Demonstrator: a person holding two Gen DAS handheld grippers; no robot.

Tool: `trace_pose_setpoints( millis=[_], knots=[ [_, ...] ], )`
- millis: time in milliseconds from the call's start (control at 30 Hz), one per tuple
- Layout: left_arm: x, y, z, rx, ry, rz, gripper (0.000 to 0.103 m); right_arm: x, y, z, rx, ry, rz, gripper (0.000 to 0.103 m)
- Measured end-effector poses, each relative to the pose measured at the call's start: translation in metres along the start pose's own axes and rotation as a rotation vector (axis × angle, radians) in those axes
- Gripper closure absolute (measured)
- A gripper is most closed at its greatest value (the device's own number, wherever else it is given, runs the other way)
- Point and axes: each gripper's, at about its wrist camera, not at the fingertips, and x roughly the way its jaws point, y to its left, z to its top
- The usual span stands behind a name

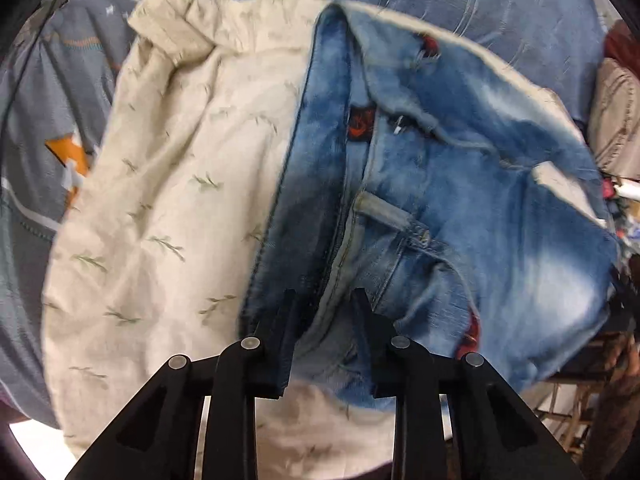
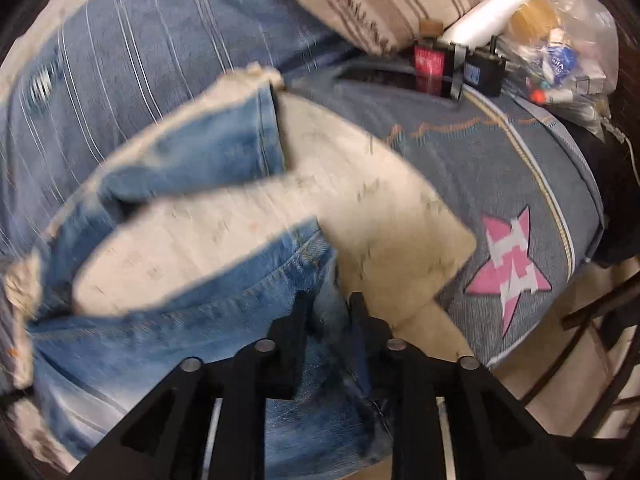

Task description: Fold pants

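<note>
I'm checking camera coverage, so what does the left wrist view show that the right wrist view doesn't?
Only the left wrist view shows the jeans' waistband with its red inner label and an orange star print. Only the right wrist view shows the frayed leg hem, a pink star print and a plastic bag of clutter. Both show denim between black fingers, lying on the beige cloth.

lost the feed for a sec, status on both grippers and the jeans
Left gripper shut on jeans at the fly. Right gripper shut on a denim fold. Jeans bunched on beige cloth, not yet folded. Nothing blocking.
</note>
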Motion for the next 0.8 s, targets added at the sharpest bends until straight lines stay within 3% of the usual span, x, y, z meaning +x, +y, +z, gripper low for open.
trace_pose_setpoints(
  millis=[67, 133, 167, 200, 367, 400, 467, 533, 600, 633, 700, 767, 800],
  knots=[
    [-0.024, 0.003, 0.015, 0.009, -0.044, -0.001, 0.076, -0.011, -0.002, 0.017, 0.042, -0.043, 0.072, 0.05],
    [-0.032, 0.001, 0.041, -0.003, -0.086, 0.025, 0.065, -0.009, 0.003, 0.037, 0.07, -0.062, 0.126, 0.032],
    [-0.032, 0.0, 0.057, -0.015, -0.096, 0.021, 0.048, -0.002, 0.008, 0.049, 0.082, -0.06, 0.156, 0.031],
    [-0.027, -0.001, 0.075, -0.036, -0.093, 0.016, 0.038, 0.006, 0.012, 0.057, 0.09, -0.05, 0.176, 0.031],
    [0.024, -0.005, 0.134, -0.185, 0.01, -0.05, 0.043, 0.069, 0.025, 0.09, 0.233, 0.024, 0.202, 0.032],
    [0.034, -0.009, 0.138, -0.188, 0.021, -0.045, 0.059, 0.085, 0.027, 0.094, 0.263, 0.045, 0.171, 0.035],
    [0.05, -0.025, 0.14, -0.136, 0.062, -0.035, 0.089, 0.092, 0.04, 0.101, 0.222, 0.051, 0.157, 0.092],
    [0.062, -0.034, 0.143, -0.088, 0.051, 0.0, 0.089, 0.071, 0.056, 0.115, 0.105, -0.062, 0.13, 0.094],
    [0.074, -0.042, 0.142, -0.042, 0.017, 0.073, 0.09, 0.051, 0.057, 0.131, 0.043, -0.185, 0.034, 0.094],
    [0.08, -0.044, 0.143, -0.035, 0.023, 0.085, 0.09, 0.058, 0.052, 0.137, 0.049, -0.158, 0.011, 0.094],
    [0.084, -0.043, 0.143, -0.048, 0.003, 0.089, 0.091, 0.093, 0.038, 0.143, 0.062, -0.013, -0.065, 0.092],
    [0.082, -0.039, 0.143, -0.055, 0.015, 0.059, 0.091, 0.116, 0.034, 0.138, 0.051, 0.089, -0.093, 0.081],
    [0.078, -0.036, 0.142, -0.057, 0.024, 0.045, 0.091, 0.117, 0.033, 0.137, 0.047, 0.096, -0.085, 0.081]
  ],
)
